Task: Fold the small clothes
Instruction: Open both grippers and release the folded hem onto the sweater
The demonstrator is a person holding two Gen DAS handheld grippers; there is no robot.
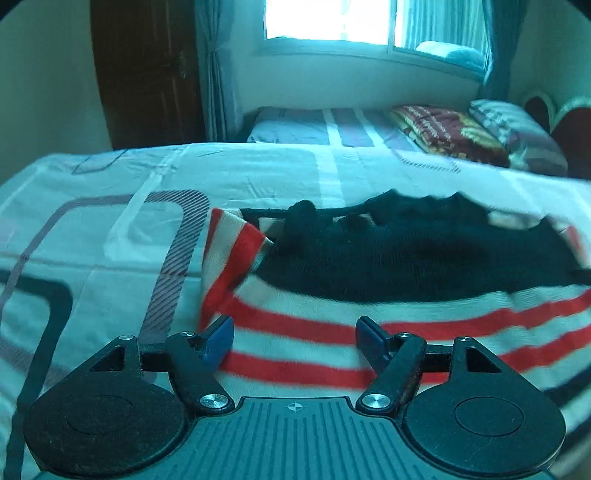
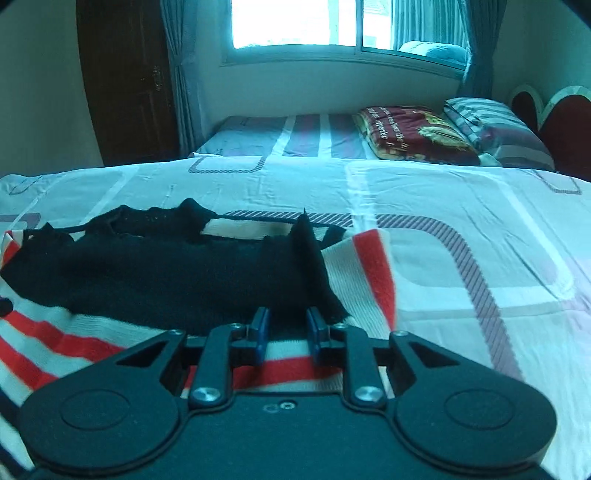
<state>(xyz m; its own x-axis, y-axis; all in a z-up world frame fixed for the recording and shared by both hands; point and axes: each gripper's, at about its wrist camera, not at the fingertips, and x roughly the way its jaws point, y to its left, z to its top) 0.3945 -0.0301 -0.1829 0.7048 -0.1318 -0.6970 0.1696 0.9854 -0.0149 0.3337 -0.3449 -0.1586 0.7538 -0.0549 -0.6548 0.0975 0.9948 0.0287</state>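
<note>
A small knit sweater (image 1: 369,266) lies on the bed, black across the chest with red and white stripes on the hem and sleeves. In the left wrist view its left sleeve (image 1: 229,266) is folded inward. My left gripper (image 1: 295,338) is open over the striped hem near the sweater's left edge, holding nothing. In the right wrist view the sweater (image 2: 166,273) fills the left half, with its right sleeve (image 2: 365,273) lying beside the body. My right gripper (image 2: 285,328) is open with a narrow gap, above the striped hem, empty.
The bed sheet (image 2: 461,236) is white with grey rounded-rectangle patterns. A second bed behind holds a red folded blanket (image 2: 413,136) and a striped pillow (image 2: 495,129). A dark door (image 2: 125,81), curtains and a bright window (image 2: 295,22) are at the back.
</note>
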